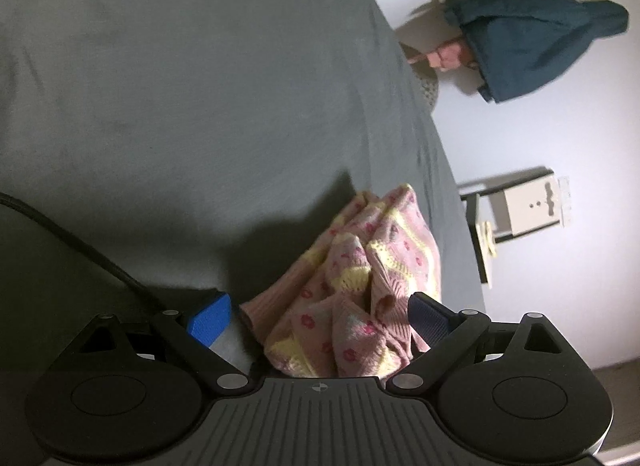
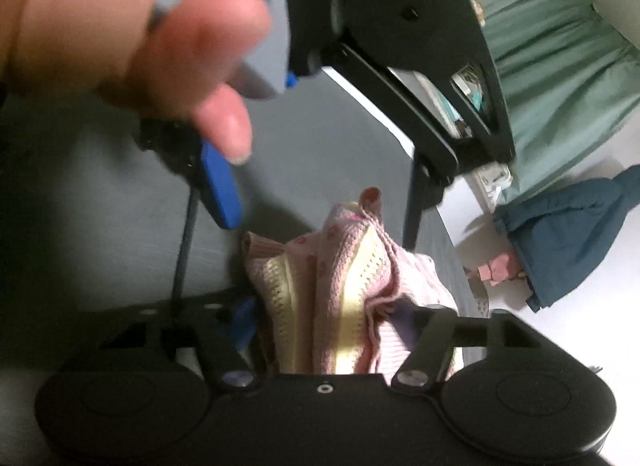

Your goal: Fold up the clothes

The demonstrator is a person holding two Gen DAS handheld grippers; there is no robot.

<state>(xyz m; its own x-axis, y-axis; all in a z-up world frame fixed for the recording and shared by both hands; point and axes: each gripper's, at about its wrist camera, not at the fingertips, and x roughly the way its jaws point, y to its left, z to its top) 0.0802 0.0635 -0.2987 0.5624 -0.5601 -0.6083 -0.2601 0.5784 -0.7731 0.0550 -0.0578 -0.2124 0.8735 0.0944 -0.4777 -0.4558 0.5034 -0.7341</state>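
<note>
both tongs (image 1: 320, 318) (image 2: 332, 326) open around pink knit (image 1: 352, 286); only right view shows a hand (image 2: 132, 33)

Knit garment (image 1: 352, 290) on bed (image 1: 180, 105), near edge.

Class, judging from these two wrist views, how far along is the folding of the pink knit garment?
Done: nothing folded; the pink knit garment lies bunched on the grey bed. In hand: left gripper and right gripper both straddle the heap, jaws apart. Left: spreading it flat, then folding.

Pink-and-yellow knit garment (image 1: 352, 290), bunched in a heap, on grey bed
</note>
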